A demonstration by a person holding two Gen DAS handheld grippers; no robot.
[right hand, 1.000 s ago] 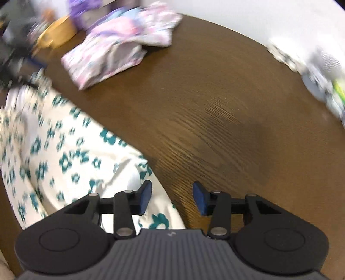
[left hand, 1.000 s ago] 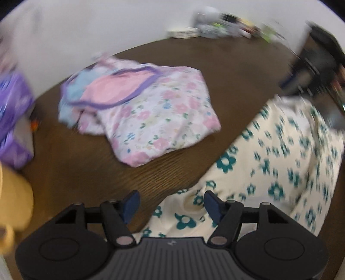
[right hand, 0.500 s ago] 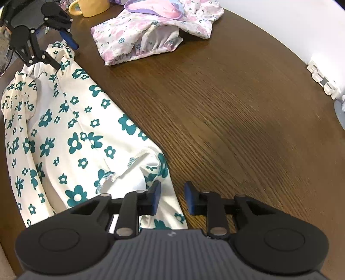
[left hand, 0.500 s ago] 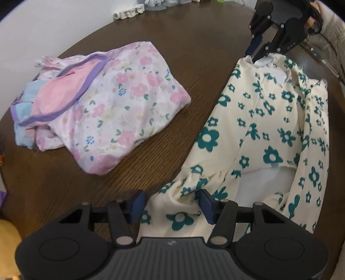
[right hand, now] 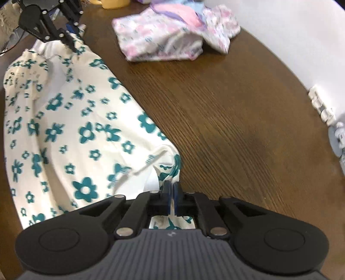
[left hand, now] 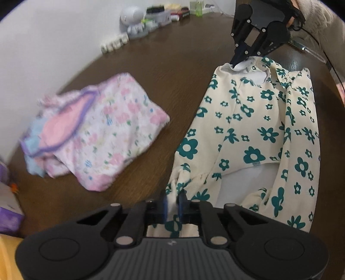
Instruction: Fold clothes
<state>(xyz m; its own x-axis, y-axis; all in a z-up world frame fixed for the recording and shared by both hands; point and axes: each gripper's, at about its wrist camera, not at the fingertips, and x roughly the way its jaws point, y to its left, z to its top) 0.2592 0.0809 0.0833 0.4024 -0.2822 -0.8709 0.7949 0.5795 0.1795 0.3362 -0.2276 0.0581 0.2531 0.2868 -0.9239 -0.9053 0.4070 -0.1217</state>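
Observation:
A cream garment with teal flowers [left hand: 254, 133] lies stretched out on the brown wooden table [left hand: 172, 71]. My left gripper [left hand: 172, 204] is shut on its gathered hem end. My right gripper [right hand: 171, 193] is shut on the opposite end of the garment [right hand: 71, 129], at the collar. In the left wrist view the right gripper [left hand: 239, 60] shows at the far end, pinching the collar. In the right wrist view the left gripper [right hand: 71, 45] shows at the far end on the hem.
A pile of pink floral clothes [left hand: 97, 133] lies on the table beside the garment; it also shows in the right wrist view [right hand: 172, 34]. Small items and a white figurine [left hand: 133, 19] line the wall. A yellow cup [right hand: 114, 3] stands near the pile.
Both grippers went from open to shut on the ends of the flowered garment. The garment is now pulled straighter between them.

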